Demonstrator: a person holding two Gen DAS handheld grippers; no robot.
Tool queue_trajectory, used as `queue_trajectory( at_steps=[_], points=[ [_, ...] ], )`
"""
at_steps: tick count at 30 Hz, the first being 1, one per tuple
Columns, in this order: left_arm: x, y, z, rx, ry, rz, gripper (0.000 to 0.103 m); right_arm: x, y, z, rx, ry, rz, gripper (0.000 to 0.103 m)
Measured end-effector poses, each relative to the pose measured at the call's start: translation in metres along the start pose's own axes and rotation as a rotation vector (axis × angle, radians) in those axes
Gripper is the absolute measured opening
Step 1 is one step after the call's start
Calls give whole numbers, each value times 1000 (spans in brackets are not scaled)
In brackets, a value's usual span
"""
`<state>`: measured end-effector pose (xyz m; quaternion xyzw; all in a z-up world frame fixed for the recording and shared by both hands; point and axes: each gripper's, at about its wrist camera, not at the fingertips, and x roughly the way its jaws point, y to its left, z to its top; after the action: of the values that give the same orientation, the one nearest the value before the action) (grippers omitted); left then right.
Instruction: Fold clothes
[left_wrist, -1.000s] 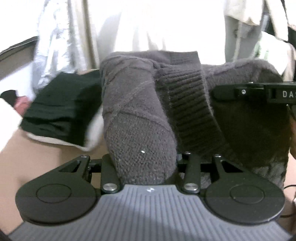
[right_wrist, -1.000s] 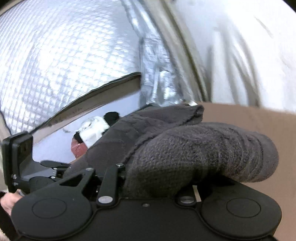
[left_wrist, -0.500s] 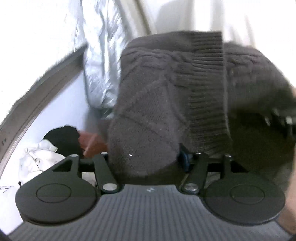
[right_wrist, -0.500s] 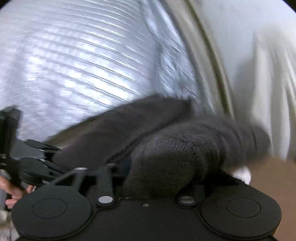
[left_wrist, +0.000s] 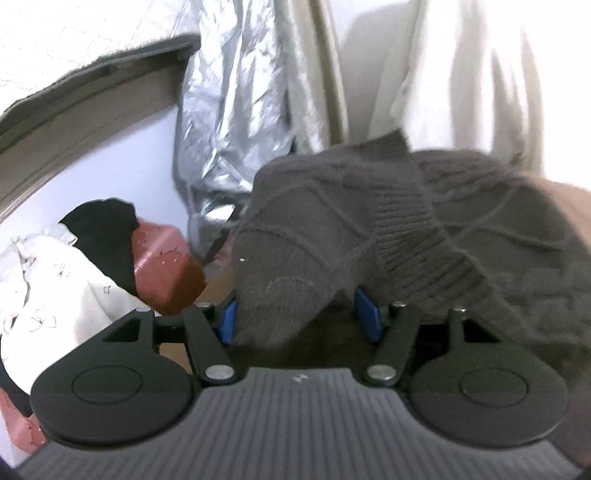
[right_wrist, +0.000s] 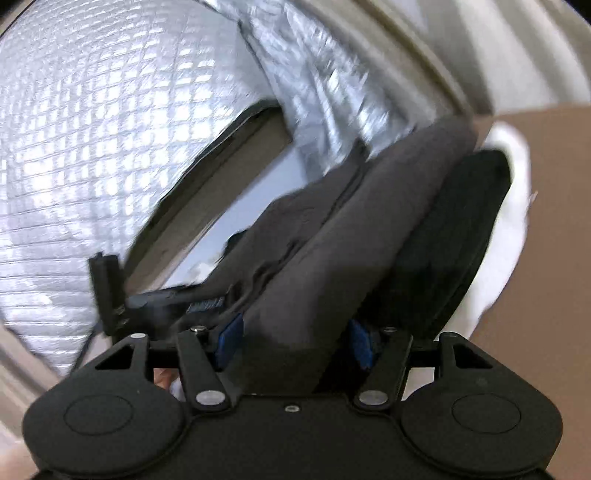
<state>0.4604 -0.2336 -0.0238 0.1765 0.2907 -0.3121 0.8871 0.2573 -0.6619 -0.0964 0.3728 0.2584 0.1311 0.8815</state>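
a folded dark grey cable-knit sweater (left_wrist: 369, 236) is seen bulging between the blue pads of the left gripper (left_wrist: 301, 317), ribbed hem draped to the right of the jaws; the left jaws are opening, with the knit between them, and whether the pads press on it cannot be told. in the right wrist view the same sweater (right_wrist: 332, 280) runs ahead of the right gripper (right_wrist: 293, 341), its thick folded edge sitting between the blue pads; a visible gap shows beside the right-hand pad (right_wrist: 360, 343), so the right jaws are judged wide and no longer pinching. just right of that edge a stack of folded black garments (right_wrist: 454, 251) is seen, with white cloth (right_wrist: 506, 229) beyond it on the brown tabletop (right_wrist: 546, 122). to the left of the left gripper an unfolded heap is noted: white printed cloth (left_wrist: 44, 295), a black garment (left_wrist: 107, 240), a reddish garment (left_wrist: 162, 266). step in hand is judged to be set-down of the folded sweater on or against the stack. for a clean result, both sets of jaws should be fully slack before withdrawal, and both grippers backed straight out along the fingers, level, so the loose knit is not snagged and the fold is not dragged open. frames are motion-blurred; contact of sweater with stack cannot be confirmed.
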Motion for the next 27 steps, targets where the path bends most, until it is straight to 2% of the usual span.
queue_trajectory(
  at_steps=[1,2,3,4,6,7,8,9,10,12,13,16,18,19,22,24,27],
  points=[
    [-7,-1,1,24,-17,-6,64,7,2,-5,5,49,12,67],
    [-12,-2,3,43,-36,-19,64,13,9,-8,-23,53,-9,65],
    [-17,-4,6,62,-54,-31,64,18,17,-11,-57,49,-36,40],
    [-23,-5,9,81,-73,-44,64,20,26,-11,-81,40,-42,34],
    [-39,-9,12,89,-96,-121,66,12,41,-12,33,-8,41,32],
    [-43,-11,12,79,-72,-186,67,10,49,-15,62,-10,71,31],
    [-36,-13,12,60,6,-273,67,9,57,-18,83,-10,97,31],
    [-27,-17,9,39,89,-333,64,18,67,-30,4,31,53,31],
    [-16,-22,3,25,156,-335,64,27,77,-42,-91,79,-3,31],
    [-12,-30,-12,24,149,-320,64,47,98,-68,-282,175,-115,31],
    [-13,-30,-17,7,128,-326,64,44,93,-73,-275,180,-113,33],
    [-21,-17,-28,-131,68,-376,64,23,71,-82,-175,157,-58,41],
    [-27,-18,-35,-203,50,-340,65,-5,60,-79,-86,101,-6,44],
    [-31,-22,-38,-238,41,-306,66,-16,59,-73,-91,63,-8,49],
    [-49,-31,-53,-458,-30,-243,66,-42,57,-50,-111,-33,-35,62],
    [-68,-40,-73,-619,-101,-201,67,-42,55,-31,-87,-67,-56,65],
    [-88,-46,-91,-748,-173,-192,70,-16,47,7,-34,-75,-84,69]
  ],
)
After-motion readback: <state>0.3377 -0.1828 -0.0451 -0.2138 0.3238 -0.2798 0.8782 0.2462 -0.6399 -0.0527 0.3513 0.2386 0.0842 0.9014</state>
